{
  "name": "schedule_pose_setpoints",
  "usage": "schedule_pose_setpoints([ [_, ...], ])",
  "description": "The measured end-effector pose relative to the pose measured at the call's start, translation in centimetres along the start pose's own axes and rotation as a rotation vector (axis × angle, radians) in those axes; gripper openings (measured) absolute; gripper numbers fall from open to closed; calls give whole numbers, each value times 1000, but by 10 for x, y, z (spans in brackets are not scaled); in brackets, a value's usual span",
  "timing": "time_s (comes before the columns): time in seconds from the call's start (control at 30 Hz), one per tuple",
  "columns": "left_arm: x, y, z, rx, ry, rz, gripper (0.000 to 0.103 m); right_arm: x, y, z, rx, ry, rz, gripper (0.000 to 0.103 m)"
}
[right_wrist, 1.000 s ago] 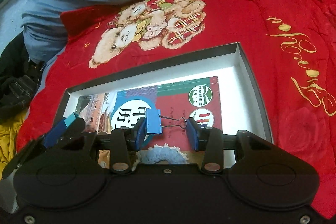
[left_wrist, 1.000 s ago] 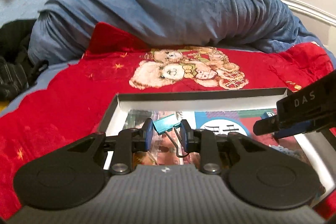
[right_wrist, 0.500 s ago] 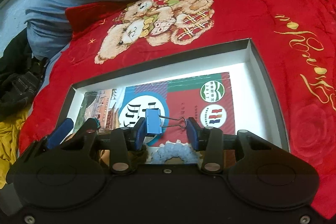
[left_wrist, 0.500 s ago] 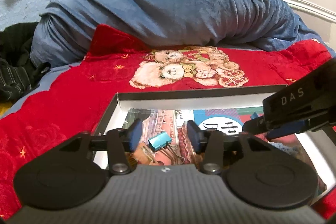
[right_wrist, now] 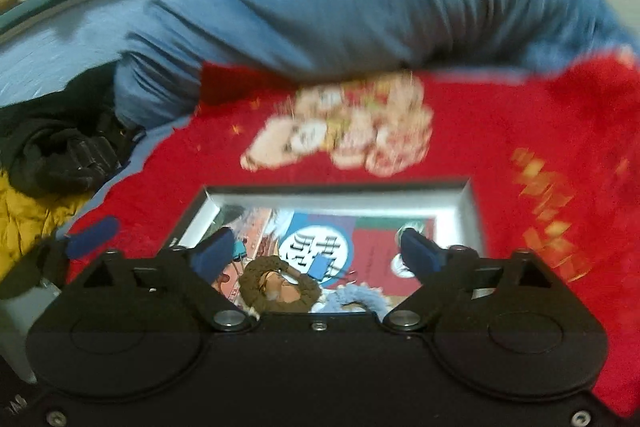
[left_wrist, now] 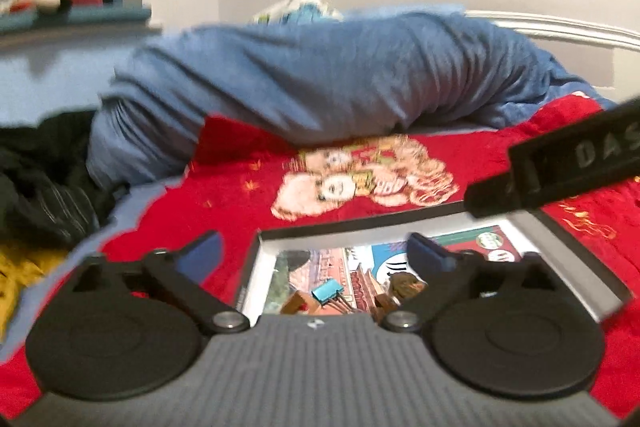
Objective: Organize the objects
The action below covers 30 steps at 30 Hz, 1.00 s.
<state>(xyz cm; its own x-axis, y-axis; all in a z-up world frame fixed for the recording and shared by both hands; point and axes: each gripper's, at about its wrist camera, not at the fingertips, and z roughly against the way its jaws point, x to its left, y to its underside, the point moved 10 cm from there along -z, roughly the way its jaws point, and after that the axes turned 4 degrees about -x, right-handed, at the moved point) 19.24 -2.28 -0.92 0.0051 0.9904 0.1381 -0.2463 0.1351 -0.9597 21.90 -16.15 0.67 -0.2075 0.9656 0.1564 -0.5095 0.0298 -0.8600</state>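
Red teddy-bear blanket under shallow black white-lined box. Left gripper and right gripper spread wide, empty. Two blue metal binder clips inside box, at 6 o'clock.

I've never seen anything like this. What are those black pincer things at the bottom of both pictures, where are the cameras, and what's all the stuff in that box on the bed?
No robot here: a person holds a two-finger gripper in each hand, and each has a wide-angle camera looking forward along its fingers. One picture comes from the left gripper, the other from the right gripper. The blue-tipped prongs are the fingers; both pairs are spread open and hold nothing.

Below them a shallow box rests on a red blanket printed with teddy bears, with a rolled blue blanket behind it. In the box, on a colourful printed sheet, lie two blue binder clips, a brown braided ring and a pale blue fuzzy ring. The black bar marked "DAS" in the left picture is the other gripper.
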Motion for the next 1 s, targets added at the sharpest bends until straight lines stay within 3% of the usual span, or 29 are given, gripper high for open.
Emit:
schedule_pose_setpoints([
  [0.07,-5,3,24,3,7,-25,103,4,-4,31,-84,30,33,103],
  [0.2,-12,33,61,77,49,12,103,2,0,82,-239,42,-12,103],
  [0.27,-18,50,73,120,79,4,103,1,7,97,-274,42,4,103],
  [0.43,-28,83,85,215,85,-60,103,-3,59,100,-183,85,175,103],
  [0.53,-31,92,81,278,93,-35,103,-12,101,84,-34,83,103,103],
  [0.63,-28,102,74,355,70,-49,103,-25,129,73,53,114,11,103],
  [0.7,-25,112,67,446,70,-25,103,-33,149,66,123,131,-7,103],
  [0.77,-19,126,60,556,81,69,103,-39,165,60,186,119,-32,103],
  [0.83,-10,130,58,592,89,162,103,-44,166,57,175,131,-51,103],
  [1.0,-9,131,56,603,77,136,103,-45,168,48,179,152,-44,103],
])
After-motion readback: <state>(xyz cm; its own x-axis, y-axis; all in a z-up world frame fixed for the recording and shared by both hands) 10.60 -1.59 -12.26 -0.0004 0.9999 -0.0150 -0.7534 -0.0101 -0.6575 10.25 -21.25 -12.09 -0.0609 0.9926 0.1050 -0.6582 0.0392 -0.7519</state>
